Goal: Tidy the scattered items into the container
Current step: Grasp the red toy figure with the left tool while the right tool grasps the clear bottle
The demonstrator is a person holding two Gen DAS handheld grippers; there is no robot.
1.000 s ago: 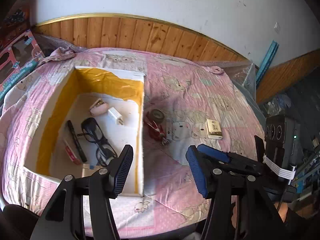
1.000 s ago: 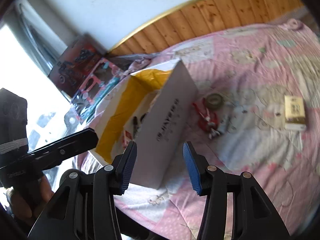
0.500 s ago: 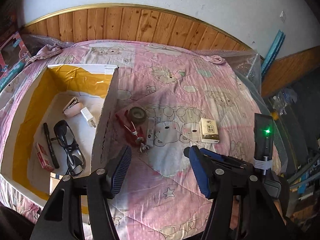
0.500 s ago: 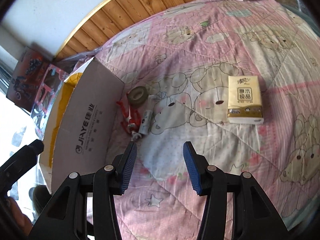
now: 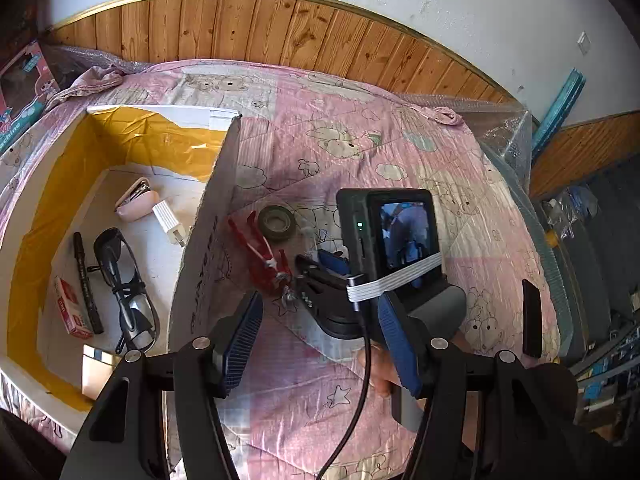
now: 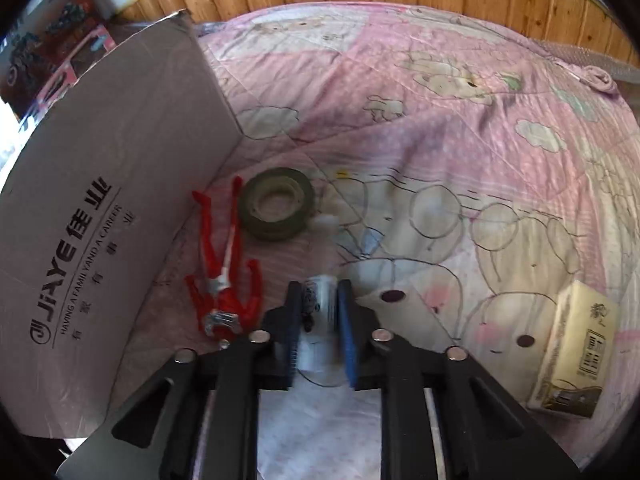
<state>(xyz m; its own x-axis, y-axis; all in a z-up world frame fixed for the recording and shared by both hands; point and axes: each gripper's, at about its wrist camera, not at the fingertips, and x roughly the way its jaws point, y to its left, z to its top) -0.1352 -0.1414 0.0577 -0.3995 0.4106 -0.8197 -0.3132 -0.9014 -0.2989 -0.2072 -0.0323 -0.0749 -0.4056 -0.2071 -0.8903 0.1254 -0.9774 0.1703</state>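
My right gripper point(image 6: 320, 300) is down on the pink bedspread, shut on a small white tube point(image 6: 320, 312) that lies between its pads. A red toy figure point(image 6: 224, 276) lies just to its left, and a dark roll of tape point(image 6: 276, 208) sits beyond it. A yellow tissue pack point(image 6: 576, 348) lies to the right. In the left wrist view my left gripper point(image 5: 320, 344) hangs open above the bed, behind the right gripper point(image 5: 320, 262). The open cardboard box point(image 5: 100, 140) with a yellow lining stands to the left.
The box holds dark glasses point(image 5: 124, 280), a black pen point(image 5: 86, 284), a white charger point(image 5: 170, 222), a pink case point(image 5: 134, 200) and a red packet point(image 5: 70, 308). Its tall side wall point(image 6: 100, 200) rises right beside the toy figure. A wooden panel point(image 5: 280, 32) backs the bed.
My right gripper has dropped to the bedspread and shut around the white tube beside the red figure. The left gripper stayed open and shifted slightly, with the right gripper now in front of it.
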